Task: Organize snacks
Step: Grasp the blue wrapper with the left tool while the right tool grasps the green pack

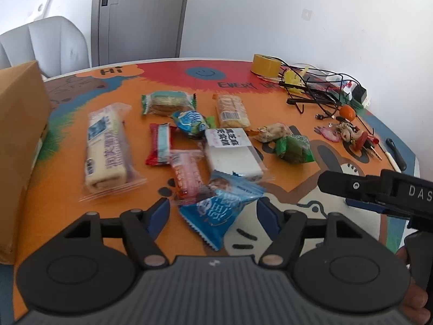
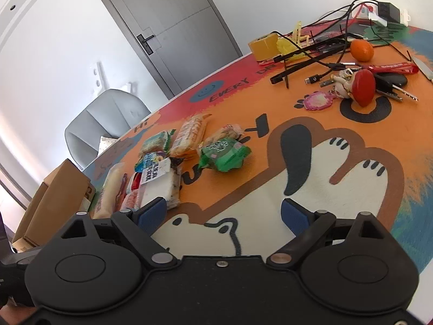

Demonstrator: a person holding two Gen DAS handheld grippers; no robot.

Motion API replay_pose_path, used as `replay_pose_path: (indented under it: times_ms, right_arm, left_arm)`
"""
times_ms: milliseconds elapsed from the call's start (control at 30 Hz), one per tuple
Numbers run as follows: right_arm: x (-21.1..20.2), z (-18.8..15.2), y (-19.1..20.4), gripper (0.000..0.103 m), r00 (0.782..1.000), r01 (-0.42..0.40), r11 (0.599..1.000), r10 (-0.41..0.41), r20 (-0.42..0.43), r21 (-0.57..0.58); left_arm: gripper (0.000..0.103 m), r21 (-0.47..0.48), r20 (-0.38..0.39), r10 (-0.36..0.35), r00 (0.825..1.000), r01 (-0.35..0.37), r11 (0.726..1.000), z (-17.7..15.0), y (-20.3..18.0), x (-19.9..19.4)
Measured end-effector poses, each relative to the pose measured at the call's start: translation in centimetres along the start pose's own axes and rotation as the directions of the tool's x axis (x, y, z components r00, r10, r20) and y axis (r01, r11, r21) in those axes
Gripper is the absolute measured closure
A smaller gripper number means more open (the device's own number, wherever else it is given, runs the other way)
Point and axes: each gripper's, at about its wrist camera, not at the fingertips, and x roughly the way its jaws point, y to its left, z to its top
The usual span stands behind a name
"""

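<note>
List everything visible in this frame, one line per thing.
snacks: about ten, mixed colours, table centre
blue packet: one, between left fingers, untouched
box: one, brown, table's left edge
tape: one, yellow, far side
cables: tangle, black, far right
orange: one, near cables
keys: bunch with charms, right
table: one, orange cartoon cover
chair: one, grey, behind table
door: one, grey
left gripper: open
right gripper: open, empty
</note>
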Motion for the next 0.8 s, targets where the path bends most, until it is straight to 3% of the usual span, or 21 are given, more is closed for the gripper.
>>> replay_pose_path:
  times_ms: [100,167,467,800]
  right_arm:
    - [0.3,0.3,0.0,0.010,1.000,0.004,1.000,-0.004,0.003,-0.007]
    - [0.7,0.6,0.0,0.011,1.000,0.008,1.000,-0.008,0.007,-0.008]
    - [2.0,2.0,-0.4,0.011,1.000,-0.004,1.000,0.003,0.022,0.022]
    - [4.2,3.4,-0.2,0.011,1.000,-0.006,1.000,0.005,0.024,0.025]
  left_arm:
    - [0.066,-0.036,-0.002,0.033,0.999,-0.033,0.999,0.2,0.1,0.2]
    - [0.071,-0.081,-0.014,0.009,1.000,-0.010,0.997,0.6,0.5,0.2]
    - [0.071,-0.064,0.079,0.033,0.996,-0.028,0.998,2.3,0.5,-1.6]
    - [0.071,-0.080,0.073,0.056,0.996,-0.050,0.996,3.3,1.9,-0.6]
